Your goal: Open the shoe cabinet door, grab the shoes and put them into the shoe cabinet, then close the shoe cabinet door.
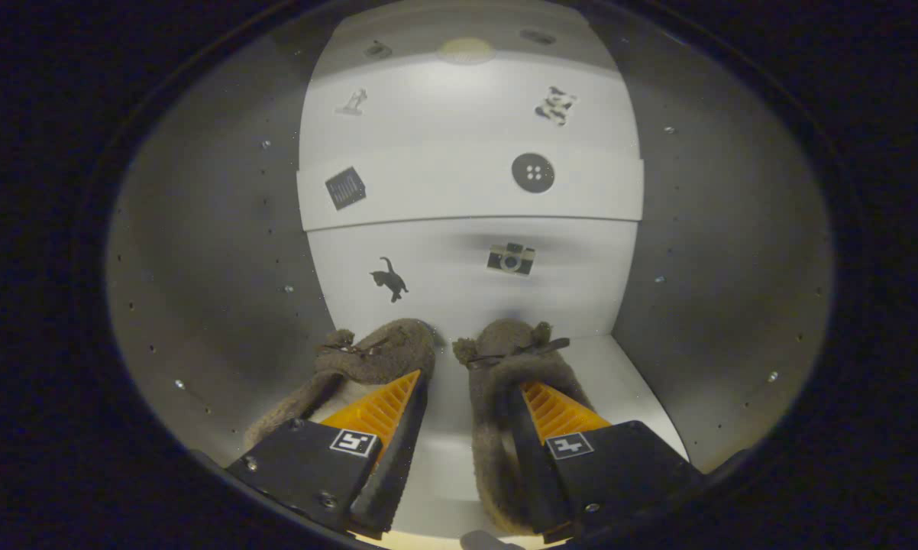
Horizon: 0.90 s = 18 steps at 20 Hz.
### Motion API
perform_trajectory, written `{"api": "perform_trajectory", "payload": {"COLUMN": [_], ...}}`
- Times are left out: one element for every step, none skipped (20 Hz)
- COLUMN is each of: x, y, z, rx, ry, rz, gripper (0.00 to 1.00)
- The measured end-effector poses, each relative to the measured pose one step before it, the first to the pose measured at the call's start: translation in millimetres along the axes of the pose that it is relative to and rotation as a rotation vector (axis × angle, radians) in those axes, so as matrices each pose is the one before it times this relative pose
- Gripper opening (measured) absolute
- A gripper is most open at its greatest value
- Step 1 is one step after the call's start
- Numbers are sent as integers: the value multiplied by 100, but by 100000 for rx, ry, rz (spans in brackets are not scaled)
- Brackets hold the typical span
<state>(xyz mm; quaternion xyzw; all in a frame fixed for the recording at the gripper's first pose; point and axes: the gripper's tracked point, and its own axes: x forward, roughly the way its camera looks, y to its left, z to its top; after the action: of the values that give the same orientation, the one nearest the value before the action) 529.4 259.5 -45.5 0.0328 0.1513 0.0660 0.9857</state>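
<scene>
Inside the shoe cabinet (199, 252), 2 fuzzy brown slippers (386, 355) sit side by side on the white shelf floor (447, 451), toes near the back panel (470, 191), which carries small stickers (533, 173). Wide apart, the gripper (467, 397) spreads its fingers (383, 409) so each lies over 1 slipper's inner edge, the bare floor between them; nothing is clamped.

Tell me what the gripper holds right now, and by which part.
Nothing, it seems. The gripper is open inside the cabinet, one finger reaching into each slipper: left slipper, right slipper. Neither is pinched.
</scene>
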Motion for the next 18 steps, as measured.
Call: {"api": "perform_trajectory", "payload": {"x": [-935, -918, -1069, -1181, -1215, -1332, -1444, -1637, -1675, -1781, -1915, -2034, -2192, -2284, -2211, -2397, -2220, -2039], "y": [-152, -290, -41, 111, 192, 182, 236, 458, 439, 384, 548, 411, 266, 320, 279, 431, 186, -67], "z": [15, 259, 216, 187, 348, 299, 413, 367, 465, 483, 623, 447, 500, 503, 363, 205, -204, 106], "rx": [-808, -1052, -1338, -1131, -1056, -935, -427, 157, 121, -209, -668, -697, -652, -597, -263, -861, -863, -488], "ry": [-1656, -2157, -1579, -1404, -1713, -1789, -1944, -2062, -1794, -1801, -1831, -1949, -1847, -2262, -1761, -1476, -1105, -851], "rz": [-575, -1304, -361, -21, 275, 254, 470, 1089, 1024, 960, 1282, 1054, 466, 500, 555, 1127, 1094, 382], "gripper": [67, 68, 68, 68, 68, 68, 68, 68, 68, 68, 68, 68, 68, 68, 68, 68, 73, 78]}}
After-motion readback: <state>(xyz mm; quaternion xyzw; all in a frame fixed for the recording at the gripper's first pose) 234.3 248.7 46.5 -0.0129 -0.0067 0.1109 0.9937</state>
